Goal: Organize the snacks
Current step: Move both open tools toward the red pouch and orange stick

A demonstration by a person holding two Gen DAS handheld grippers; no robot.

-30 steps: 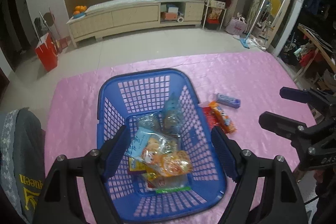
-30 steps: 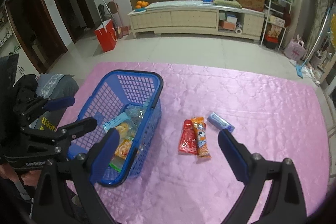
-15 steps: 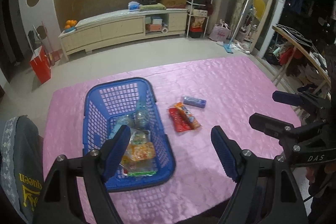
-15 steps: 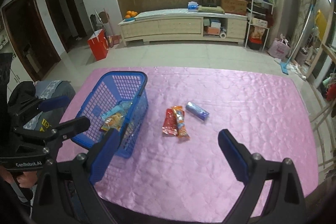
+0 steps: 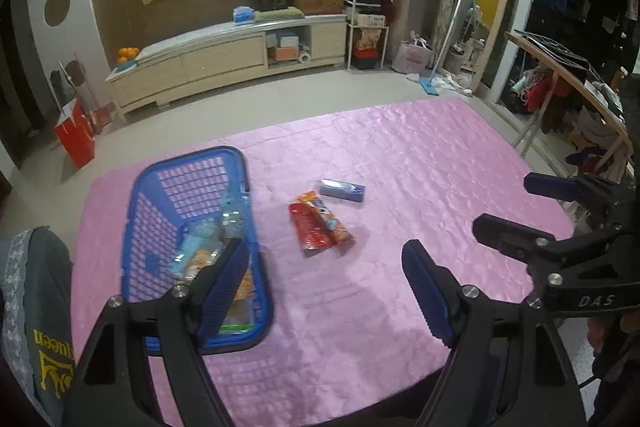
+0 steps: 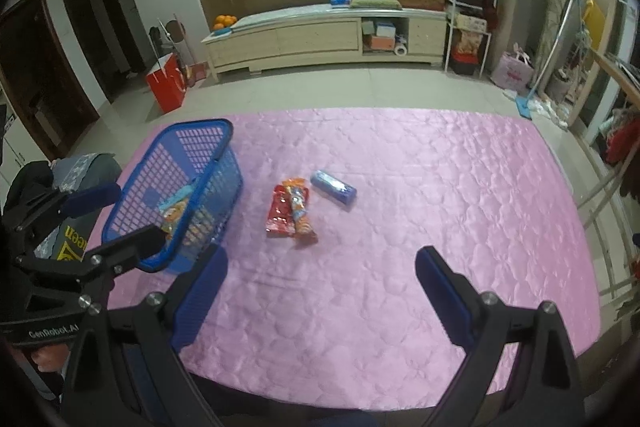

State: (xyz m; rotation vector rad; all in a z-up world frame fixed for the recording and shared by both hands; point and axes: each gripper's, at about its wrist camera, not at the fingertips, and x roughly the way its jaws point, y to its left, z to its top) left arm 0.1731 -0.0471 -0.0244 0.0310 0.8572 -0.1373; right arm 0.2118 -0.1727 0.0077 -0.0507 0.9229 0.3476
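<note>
A blue plastic basket (image 5: 160,187) (image 6: 208,135) stands at the left of the pink table and holds several snack packets (image 5: 192,259). On the cloth to its right lie a red packet (image 5: 310,233) (image 6: 278,215), an orange packet (image 5: 328,219) (image 6: 300,211) and a small blue-purple packet (image 5: 343,189) (image 6: 333,187). My left gripper (image 5: 326,259) is open and empty, near the table's front edge by the basket. My right gripper (image 6: 320,267) is open and empty, raised over the front of the table.
The pink quilted cloth (image 6: 440,195) covers the whole table. Beyond it are a bare floor, a long low cabinet (image 6: 320,35), a red bag (image 6: 166,87) and a shelf rack (image 6: 468,27). A wooden frame (image 5: 560,87) stands at the right.
Both grippers have pulled back and up from the table, so the basket and packets look smaller. The left gripper has left the basket, with the snacks lying inside. Both stay open.
</note>
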